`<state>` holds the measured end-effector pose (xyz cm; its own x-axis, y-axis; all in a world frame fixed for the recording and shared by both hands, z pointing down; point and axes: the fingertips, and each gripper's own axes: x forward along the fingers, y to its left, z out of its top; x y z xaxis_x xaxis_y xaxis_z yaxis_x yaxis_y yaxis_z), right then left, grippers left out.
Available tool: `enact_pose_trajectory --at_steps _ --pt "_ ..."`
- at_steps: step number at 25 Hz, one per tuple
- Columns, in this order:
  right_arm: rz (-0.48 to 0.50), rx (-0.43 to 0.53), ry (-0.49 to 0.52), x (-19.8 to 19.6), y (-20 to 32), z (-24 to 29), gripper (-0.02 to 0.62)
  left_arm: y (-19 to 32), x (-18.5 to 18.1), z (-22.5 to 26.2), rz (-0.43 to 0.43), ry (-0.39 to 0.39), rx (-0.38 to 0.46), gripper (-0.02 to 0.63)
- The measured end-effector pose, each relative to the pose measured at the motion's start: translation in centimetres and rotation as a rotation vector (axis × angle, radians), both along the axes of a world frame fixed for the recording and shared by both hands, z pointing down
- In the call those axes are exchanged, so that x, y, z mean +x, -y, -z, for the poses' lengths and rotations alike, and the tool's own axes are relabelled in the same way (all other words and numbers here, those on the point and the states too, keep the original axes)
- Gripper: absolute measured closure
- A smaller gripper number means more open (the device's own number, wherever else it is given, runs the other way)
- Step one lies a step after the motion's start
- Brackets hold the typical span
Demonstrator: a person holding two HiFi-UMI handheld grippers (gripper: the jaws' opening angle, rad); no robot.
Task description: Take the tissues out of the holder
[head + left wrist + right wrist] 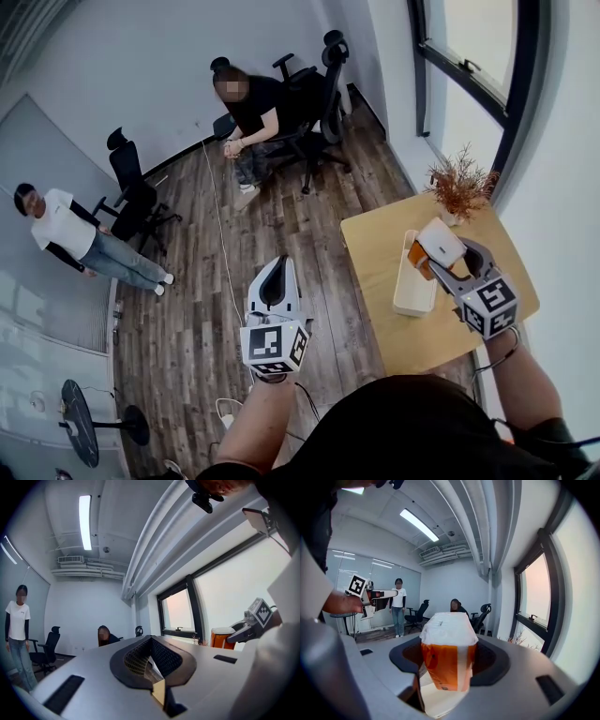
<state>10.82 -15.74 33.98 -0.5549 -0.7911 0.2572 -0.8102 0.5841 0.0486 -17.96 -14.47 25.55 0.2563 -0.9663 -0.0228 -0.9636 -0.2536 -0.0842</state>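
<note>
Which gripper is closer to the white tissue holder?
Right. The right gripper holds the tissue pack just above the holder; the left gripper hangs beside the table, over the floor.

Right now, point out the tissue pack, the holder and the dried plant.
tissue pack (446,665): right gripper view, orange side.
holder (411,291): head view, bare white top.
dried plant (461,186): head view, its branches.

No words, brands or numbers can be read anywhere. The left gripper (277,272) and right gripper (441,258) each carry a cube with black-and-white square markers, which are patterns, not letters. The orange tissue pack (447,660) has a tiny dark mark near its lower edge, too small to read.
</note>
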Motion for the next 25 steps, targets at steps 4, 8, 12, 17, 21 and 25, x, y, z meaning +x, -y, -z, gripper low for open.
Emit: enact_pose_trajectory --at_steps 4,8,12,17,21,25 --pt "0.001 0.011 0.002 -0.3 0.3 0.6 0.328 0.1 -0.2 0.1 0.001 0.001 0.004 0.601" --pt "0.007 0.015 0.005 -0.7 0.5 0.8 0.328 0.2 -0.6 0.5 0.005 0.005 0.010 0.601" --pt "0.013 0.024 0.003 -0.8 0.8 0.8 0.328 0.3 -0.9 0.5 0.009 0.004 0.007 0.601" --pt "0.009 0.036 -0.001 -0.9 0.8 1.1 0.328 0.3 -0.9 0.4 0.008 0.001 0.004 0.601" --pt "0.003 0.035 0.001 -0.8 1.0 1.0 0.328 0.8 -0.6 -0.1 -0.003 -0.012 -0.008 0.601" --pt "0.004 0.034 0.000 -0.7 1.2 0.9 0.328 1.0 0.4 -0.4 -0.032 -0.010 -0.016 0.601"
